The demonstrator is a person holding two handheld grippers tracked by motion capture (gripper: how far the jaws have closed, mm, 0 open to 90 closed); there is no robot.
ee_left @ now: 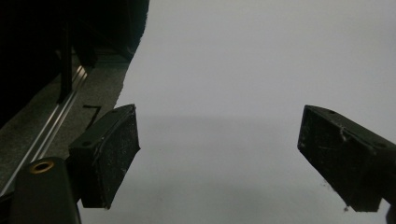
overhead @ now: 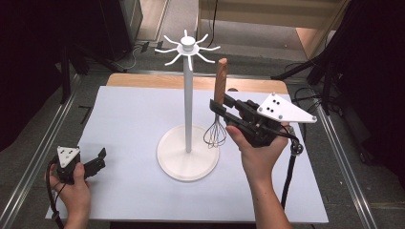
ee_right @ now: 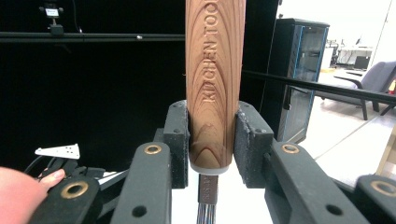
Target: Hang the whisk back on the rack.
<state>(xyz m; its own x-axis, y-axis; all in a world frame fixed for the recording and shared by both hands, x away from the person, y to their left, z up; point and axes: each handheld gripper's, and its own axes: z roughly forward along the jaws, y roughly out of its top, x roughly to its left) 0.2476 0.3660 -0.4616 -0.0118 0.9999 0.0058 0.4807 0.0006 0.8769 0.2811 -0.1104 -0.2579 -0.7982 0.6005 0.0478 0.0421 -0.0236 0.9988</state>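
Wooden table (overhead: 143, 80) covered by a white sheet (overhead: 129, 138), wood showing along the far edge. White hook stand's round base (overhead: 187, 152) sits mid-sheet. Left gripper (overhead: 98, 160) rests on the sheet's near-left corner.

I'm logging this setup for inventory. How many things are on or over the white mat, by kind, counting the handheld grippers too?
Handheld grippers: 2, the left gripper open, the right gripper shut on the whisk.
Whisks: 1, the whisk with a wooden handle.
Hook stands: 1, the white stand.
Total: 4
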